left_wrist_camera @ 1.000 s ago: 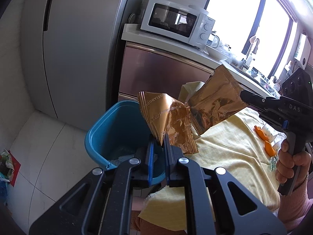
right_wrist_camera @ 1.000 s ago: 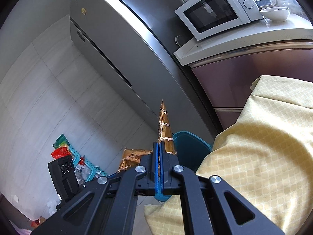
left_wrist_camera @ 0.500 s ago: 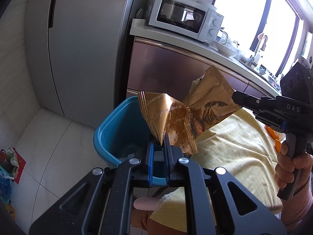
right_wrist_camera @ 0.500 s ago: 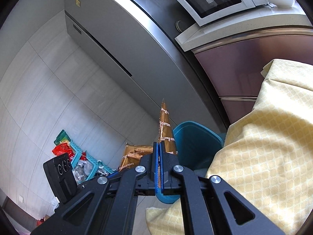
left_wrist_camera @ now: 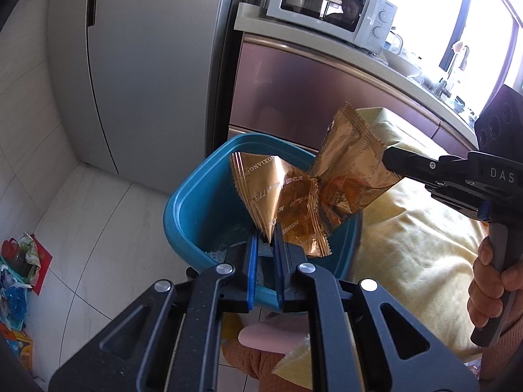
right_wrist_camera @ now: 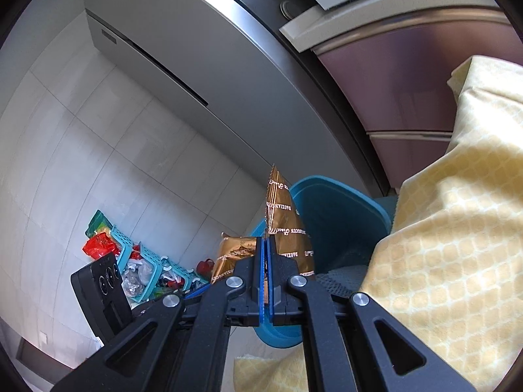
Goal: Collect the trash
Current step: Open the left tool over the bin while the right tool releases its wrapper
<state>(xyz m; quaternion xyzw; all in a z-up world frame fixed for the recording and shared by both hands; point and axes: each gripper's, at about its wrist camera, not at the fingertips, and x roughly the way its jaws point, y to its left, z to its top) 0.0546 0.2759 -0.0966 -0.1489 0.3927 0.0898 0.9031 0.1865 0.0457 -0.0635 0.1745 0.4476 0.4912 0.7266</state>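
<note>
My left gripper (left_wrist_camera: pixel 265 240) is shut on the corner of a golden snack wrapper (left_wrist_camera: pixel 268 192) and holds it over the blue trash bin (left_wrist_camera: pixel 193 202). My right gripper (right_wrist_camera: pixel 265 245) is shut on a second golden wrapper (right_wrist_camera: pixel 284 225), seen edge-on. In the left wrist view that second wrapper (left_wrist_camera: pixel 353 170) hangs from the right gripper (left_wrist_camera: pixel 389 158) just right of the first, above the bin's far side. The two wrappers touch. The bin (right_wrist_camera: pixel 330 209) stands on the floor against the table's edge. The left-held wrapper (right_wrist_camera: pixel 233 254) also shows in the right wrist view.
A table with a yellow cloth (left_wrist_camera: pixel 418 228) is right of the bin. A grey fridge (left_wrist_camera: pixel 147 65) and a counter with a microwave (left_wrist_camera: pixel 330 9) stand behind. A teal basket of clutter (right_wrist_camera: pixel 140 261) sits on the floor by the wall.
Both grippers have moved closer to the blue bin with their wrappers still held. The bin now lies directly under the wrappers and looks larger.
</note>
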